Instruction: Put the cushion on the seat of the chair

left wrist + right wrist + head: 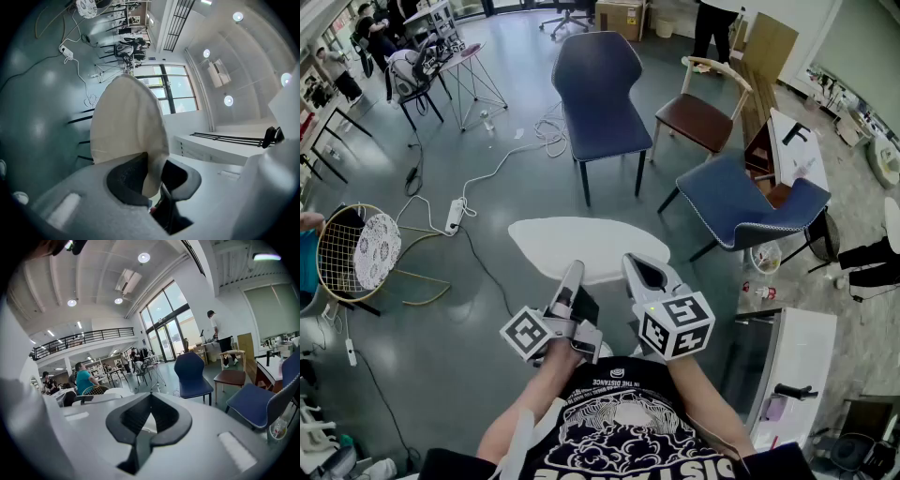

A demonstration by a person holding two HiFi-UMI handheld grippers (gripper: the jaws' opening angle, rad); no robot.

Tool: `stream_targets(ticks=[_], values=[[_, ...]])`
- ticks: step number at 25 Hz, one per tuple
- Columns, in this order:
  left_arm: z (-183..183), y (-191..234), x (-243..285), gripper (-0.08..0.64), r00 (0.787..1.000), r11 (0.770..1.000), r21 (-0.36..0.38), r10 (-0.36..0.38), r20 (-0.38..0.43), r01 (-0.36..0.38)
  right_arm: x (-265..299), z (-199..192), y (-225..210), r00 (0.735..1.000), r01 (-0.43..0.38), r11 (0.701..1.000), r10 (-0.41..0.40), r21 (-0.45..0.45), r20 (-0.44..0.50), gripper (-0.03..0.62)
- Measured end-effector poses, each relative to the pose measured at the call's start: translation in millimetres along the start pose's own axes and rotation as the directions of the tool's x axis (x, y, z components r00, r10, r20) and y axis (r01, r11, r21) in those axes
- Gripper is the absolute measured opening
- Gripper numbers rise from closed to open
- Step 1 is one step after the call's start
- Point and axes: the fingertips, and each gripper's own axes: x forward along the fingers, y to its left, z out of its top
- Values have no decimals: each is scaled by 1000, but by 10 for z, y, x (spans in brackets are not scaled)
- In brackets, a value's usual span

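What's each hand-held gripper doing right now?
Left hand-held gripper: closed on the edge of the cushion.
Right hand-held gripper: jaws together; whether they pinch the cushion cannot be told.

The glossy grey-green floor (pixel 525 84) carried an upright dark blue chair (pixel 600 94), a wooden chair with a brown seat (pixel 701 117) just to its right, and a second blue chair (pixel 750 208) nearer the camera. A white power strip (pixel 455 216) lay on it, with a white cable (pixel 551 136) looped near the dark blue chair's legs. A gold wire chair (pixel 356 251) stood at the left, and a small object (pixel 487 120) by the table legs was possibly a bottle.
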Motion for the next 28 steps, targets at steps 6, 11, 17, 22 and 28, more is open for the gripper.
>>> stream_targets(ticks=[6,11,17,22,28], values=[[59,14,0,61,1000,1000,-14,-2,-2,2,61,6,24,1000,2,1000,-2,1,0,-3],[80,62,-14,63,1000,1000,-16,-2,-11,1,90,-37,36,1000,4,1000,-4,22,1,-3],[109,110,37,63,1000,999,-39,10,-8,-10,139,-39,-17,1000,7,999,-7,36,-7,-3],[104,185,180,64,1000,999,-28,29,-8,-29,249,-44,-160,1000,-3,999,3,43,-20,-3],[119,237,592,64,999,999,-29,41,15,-40,483,120,-491,999,-32,999,33,32,-36,-3]])
